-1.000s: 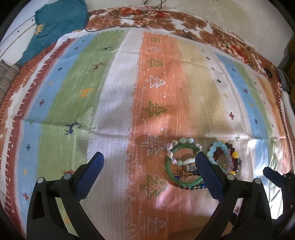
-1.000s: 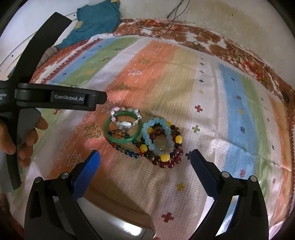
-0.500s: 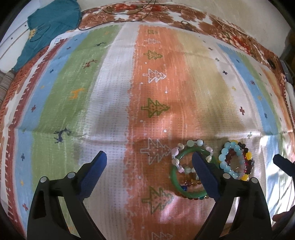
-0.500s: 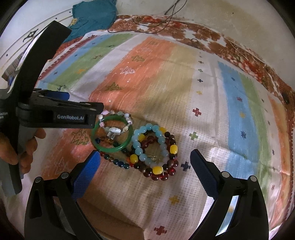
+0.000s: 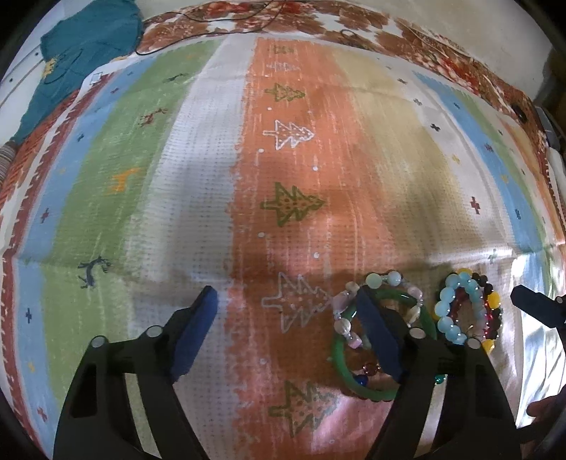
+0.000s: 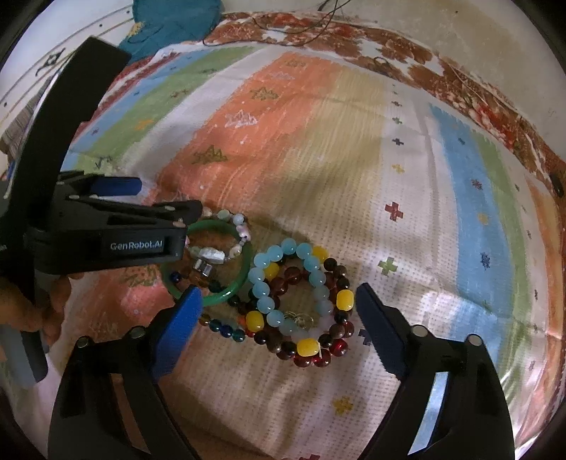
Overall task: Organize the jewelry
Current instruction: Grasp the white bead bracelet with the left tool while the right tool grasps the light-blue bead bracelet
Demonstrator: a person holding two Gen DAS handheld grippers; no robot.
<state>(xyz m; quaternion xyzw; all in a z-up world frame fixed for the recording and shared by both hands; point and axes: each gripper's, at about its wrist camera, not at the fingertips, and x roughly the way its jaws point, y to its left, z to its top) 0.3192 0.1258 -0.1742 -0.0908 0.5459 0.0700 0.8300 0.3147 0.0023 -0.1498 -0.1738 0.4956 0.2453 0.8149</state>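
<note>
A heap of bracelets lies on the striped cloth (image 6: 353,148). A green bangle (image 5: 341,366) with a pale bead bracelet (image 5: 380,279) across it sits left in the heap; it also shows in the right wrist view (image 6: 244,272). Light blue (image 6: 279,254), dark red and yellow beads (image 6: 345,299) lie to its right. My left gripper (image 5: 288,331) is open, its right finger (image 5: 378,336) low inside the green bangle. My right gripper (image 6: 279,334) is open and empty, jaws either side of the blue, red and yellow bead pile.
A teal garment (image 5: 81,53) lies at the far left corner of the cloth. A black cable (image 5: 219,21) runs along the patterned far border. A hand (image 6: 32,304) holds the left gripper's handle.
My left gripper has come down and closer to the heap, its right finger now inside the green bangle. My right gripper has moved in lower over the bead pile.
</note>
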